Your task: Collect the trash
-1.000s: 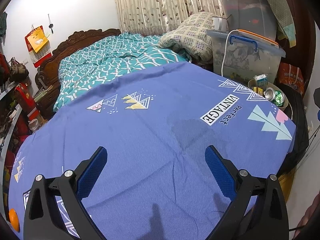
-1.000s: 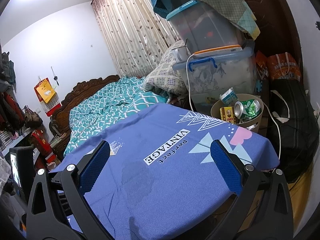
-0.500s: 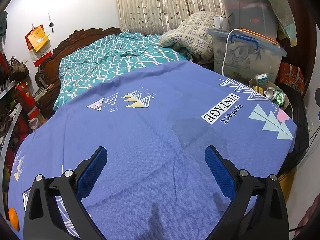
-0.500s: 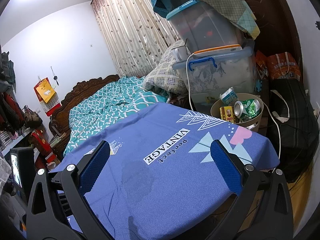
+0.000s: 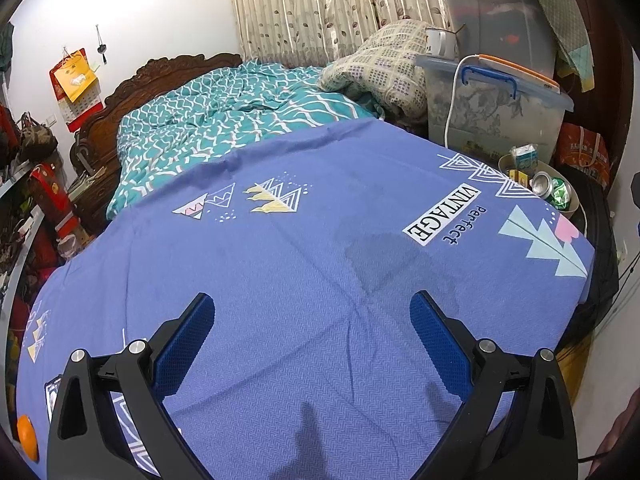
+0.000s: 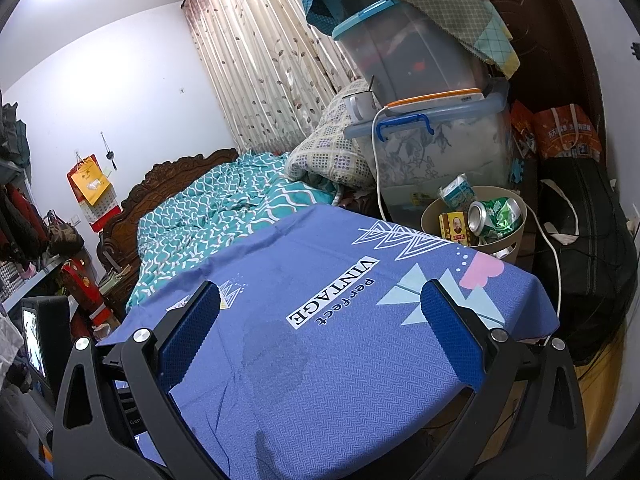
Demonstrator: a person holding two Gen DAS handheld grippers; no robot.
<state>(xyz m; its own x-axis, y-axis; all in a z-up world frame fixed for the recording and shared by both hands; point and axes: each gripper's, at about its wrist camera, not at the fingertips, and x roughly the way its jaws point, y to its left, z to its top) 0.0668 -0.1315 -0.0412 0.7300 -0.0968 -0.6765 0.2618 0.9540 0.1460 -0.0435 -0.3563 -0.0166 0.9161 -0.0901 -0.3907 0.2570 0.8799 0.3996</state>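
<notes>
- Left gripper: jaws wide open, empty, above the blue printed cloth counter.
- Right gripper: jaws wide open, empty; round beige trash basket with crushed green can far ahead, to the right.

The left gripper has two black, angular plastic arms with triangular cut-outs, rising from 7 and 5 o'clock. Each finger carries a blue textured pad on its inner face. Two round silver screws sit on each arm. The right gripper looks alike: black arms, blue pads, silver screws.
</notes>
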